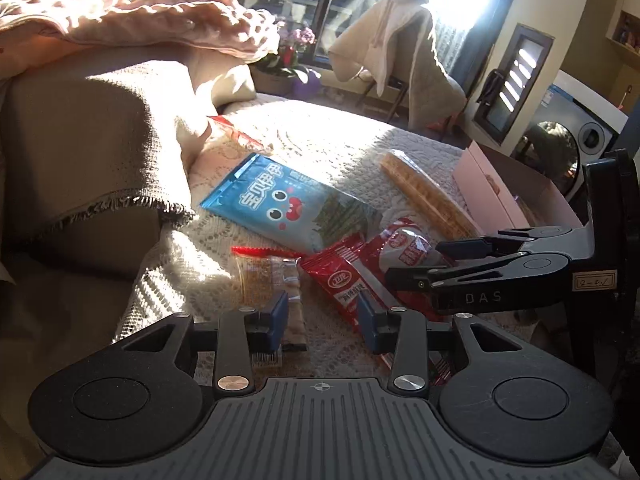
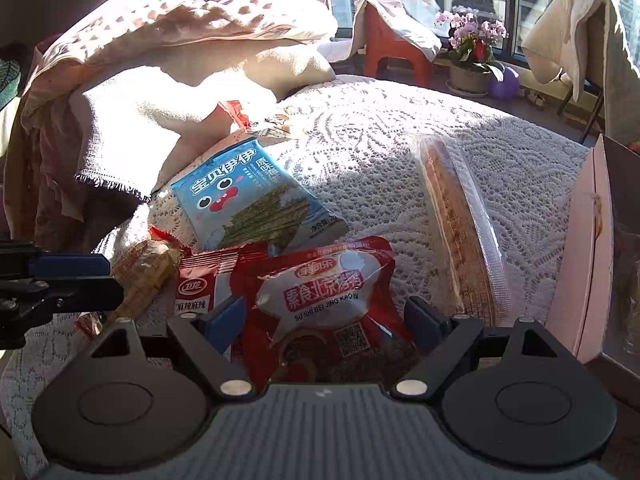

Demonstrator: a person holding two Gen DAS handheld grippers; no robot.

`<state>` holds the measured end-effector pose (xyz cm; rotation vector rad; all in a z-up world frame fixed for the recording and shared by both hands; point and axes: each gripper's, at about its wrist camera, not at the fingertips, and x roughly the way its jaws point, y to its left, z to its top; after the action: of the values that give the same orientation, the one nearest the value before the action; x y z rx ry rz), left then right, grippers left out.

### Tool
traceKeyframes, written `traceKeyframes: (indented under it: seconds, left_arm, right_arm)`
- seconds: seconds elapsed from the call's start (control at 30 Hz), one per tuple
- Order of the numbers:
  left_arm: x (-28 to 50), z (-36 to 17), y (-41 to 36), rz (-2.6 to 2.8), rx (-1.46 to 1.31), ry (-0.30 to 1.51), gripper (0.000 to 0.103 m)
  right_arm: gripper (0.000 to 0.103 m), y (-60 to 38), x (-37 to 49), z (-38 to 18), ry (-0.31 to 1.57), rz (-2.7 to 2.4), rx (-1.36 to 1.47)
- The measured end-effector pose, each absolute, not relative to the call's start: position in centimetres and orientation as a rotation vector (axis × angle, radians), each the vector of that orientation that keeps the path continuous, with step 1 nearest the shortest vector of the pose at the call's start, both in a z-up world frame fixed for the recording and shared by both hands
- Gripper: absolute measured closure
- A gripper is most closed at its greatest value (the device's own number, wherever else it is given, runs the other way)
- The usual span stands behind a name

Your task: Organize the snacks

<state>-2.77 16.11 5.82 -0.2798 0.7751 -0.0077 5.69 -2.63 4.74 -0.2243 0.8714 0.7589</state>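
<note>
Snack packets lie on a white lace-covered surface point(image 2: 400, 152). A blue seaweed packet point(image 1: 288, 204) point(image 2: 248, 200) lies at the back. A red spicy-strip packet point(image 1: 340, 284) point(image 2: 200, 284) and a clear cracker packet point(image 1: 268, 280) point(image 2: 148, 276) lie in front. A red-and-white Beijing duck packet point(image 1: 404, 252) point(image 2: 324, 304) lies between the open fingers of my right gripper point(image 2: 326, 320). My left gripper point(image 1: 324, 316) is open just above the cracker and spicy-strip packets. A long clear biscuit pack point(image 1: 424, 196) point(image 2: 460, 232) lies to the right.
A pink open box point(image 1: 516, 192) point(image 2: 588, 248) stands at the right edge of the surface. Beige blankets and cushions point(image 1: 100, 140) point(image 2: 160, 80) pile up on the left. A chair draped with cloth point(image 1: 396, 60), flower pots point(image 2: 472, 52) and windows are behind.
</note>
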Motion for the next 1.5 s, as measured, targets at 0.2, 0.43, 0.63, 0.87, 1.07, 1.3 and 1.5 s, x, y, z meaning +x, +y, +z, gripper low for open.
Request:
traceKeyframes:
  seconds: [0.2, 0.43, 0.63, 0.87, 1.07, 1.3, 1.5]
  left_arm:
    - [-2.2, 5.0, 14.7, -0.043, -0.275, 0.809, 0.061]
    - [-2.2, 4.8, 14.9, 0.004, -0.253, 0.815, 0.061]
    - [-2.1, 4.6, 15.2, 0.016, -0.261, 0.842, 0.061]
    - [-0.3, 3.7, 14.8, 0.037, -0.306, 0.85, 0.061]
    - [2.1, 3.4, 13.2, -0.03, -0.293, 0.836, 0.061]
    - [1.3, 3.6, 12.7, -0.005, -0.239, 0.831, 0.061]
    - [0.4, 3.6, 14.7, 0.04, -0.288, 0.829, 0.061]
  right_arm:
    - [0.043, -3.7, 3.2, 5.6, 0.865, 0.834, -0.301]
    - [0.012, -3.4, 3.4, 4.3, 0.895, 0.784, -0.205]
    - [0.053, -3.4, 1.8, 5.6, 0.826, 0.757, -0.257]
    - [0.068, -7.8, -0.6, 7.9, 0.827, 0.75, -0.223]
    - [0.088, -10.3, -1.8, 9.2, 0.803, 0.758, -0.137]
    - [0.024, -10.5, -1.9, 7.3, 0.779, 0.754, -0.178]
    - [0.019, -10.4, -0.6, 4.0, 0.844, 0.763, -0.13]
